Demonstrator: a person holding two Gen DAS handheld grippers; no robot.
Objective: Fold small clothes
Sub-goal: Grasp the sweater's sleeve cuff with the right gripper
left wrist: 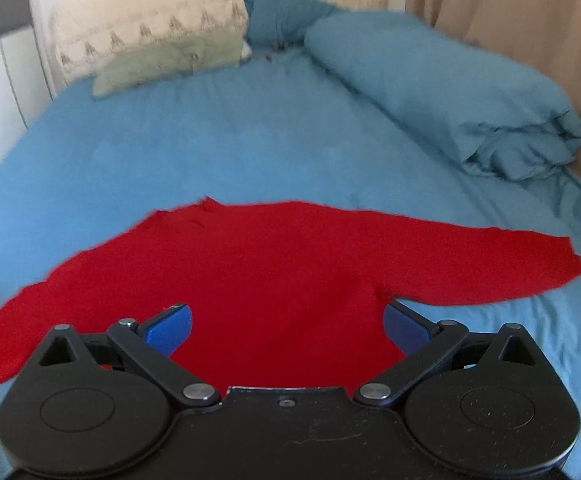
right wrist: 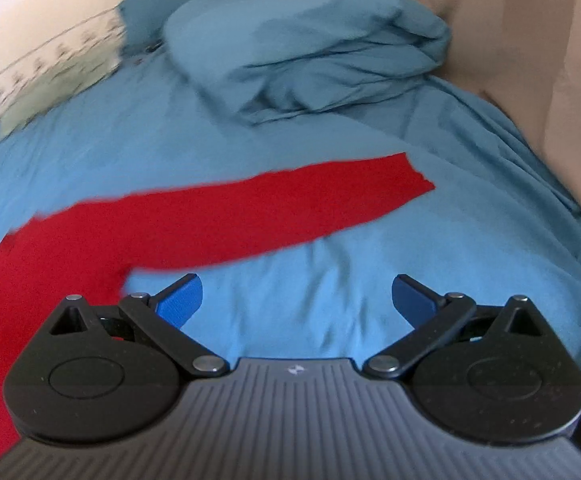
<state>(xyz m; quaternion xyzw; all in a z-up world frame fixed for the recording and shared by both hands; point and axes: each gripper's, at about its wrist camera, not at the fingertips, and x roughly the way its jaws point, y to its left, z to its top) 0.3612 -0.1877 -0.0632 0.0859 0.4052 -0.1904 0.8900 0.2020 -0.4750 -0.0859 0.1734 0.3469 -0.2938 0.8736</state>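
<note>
Item: red garment [left wrist: 274, 272], long-sleeved, spread flat on the near part of the blue bedsheet [left wrist: 218, 136], sleeves reaching out left and right.
Item: right sleeve [right wrist: 290, 208], lying well out toward the right edge of the bed.
Item: left gripper [left wrist: 286, 326], fingers wide apart, holding nothing, poised over the near body of the garment.
Item: right gripper [right wrist: 296, 300], fingers likewise spread, empty, over bare sheet just near of the sleeve.
Item: rolled blue duvet [left wrist: 450, 92], far right; patterned pillow [left wrist: 150, 36], far left.
Step, as judged: first fold not yet begun. To do it well, each gripper should pinch a single edge or cuff cleanly, avoid catching the sheet beneath, and carry the sleeve inward without dragging the body askew.
</note>
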